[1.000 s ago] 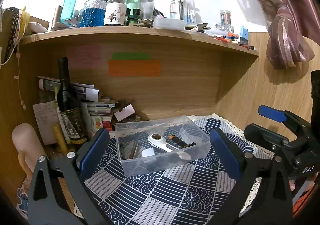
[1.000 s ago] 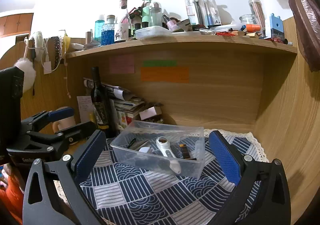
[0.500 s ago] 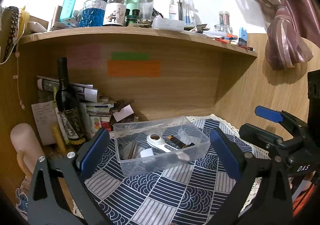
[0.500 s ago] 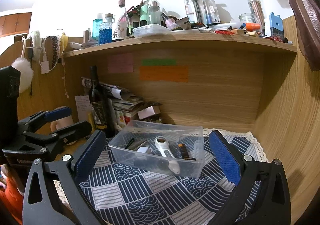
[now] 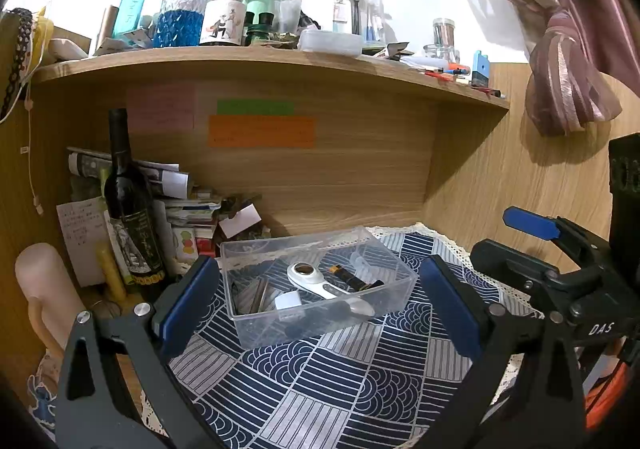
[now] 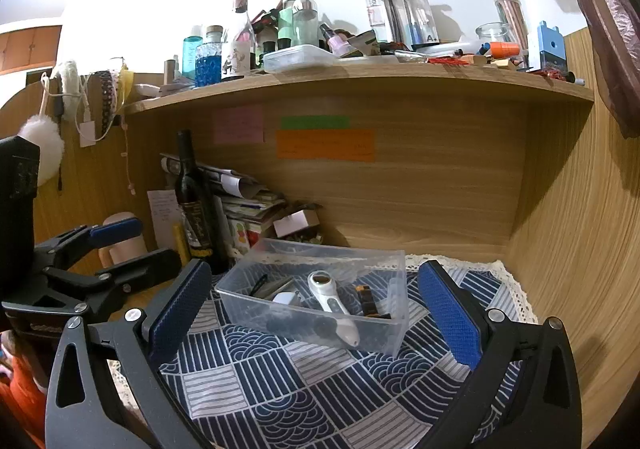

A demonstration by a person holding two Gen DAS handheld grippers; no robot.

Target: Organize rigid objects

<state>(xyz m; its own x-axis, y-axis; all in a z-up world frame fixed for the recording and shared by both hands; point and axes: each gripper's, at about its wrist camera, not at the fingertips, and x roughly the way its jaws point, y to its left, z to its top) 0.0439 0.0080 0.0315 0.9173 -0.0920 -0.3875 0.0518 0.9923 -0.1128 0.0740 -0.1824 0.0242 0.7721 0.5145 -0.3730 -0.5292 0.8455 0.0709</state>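
A clear plastic box (image 5: pixel 394 291) (image 6: pixel 396 323) sits on a blue patterned cloth (image 5: pixel 320 381) (image 6: pixel 288 389). Inside lie a white handheld magnifier (image 5: pixel 316 283) (image 6: pixel 330 299), a small dark tube with orange band (image 5: pixel 352 279) (image 6: pixel 368 299), a white block (image 5: pixel 288 301) (image 6: pixel 285 298) and grey flat pieces (image 5: pixel 256 295). My left gripper (image 5: pixel 318 309) is open and empty, in front of the box. My right gripper (image 6: pixel 314 313) is open and empty, also in front of the box. Each gripper shows in the other's view, the right (image 5: pixel 532 245), the left (image 6: pixel 120 249).
A dark wine bottle (image 5: pixel 130 205) (image 6: pixel 196 209) stands left of the box beside stacked papers (image 5: pixel 188 209). A wooden shelf (image 5: pixel 280 63) above carries several bottles and jars. Wooden walls close the back and right. A beige cylinder (image 5: pixel 44 297) stands far left.
Both grippers have drawn back slightly and shifted; the box looks a little lower and farther. Nothing was taken hold of or let go.
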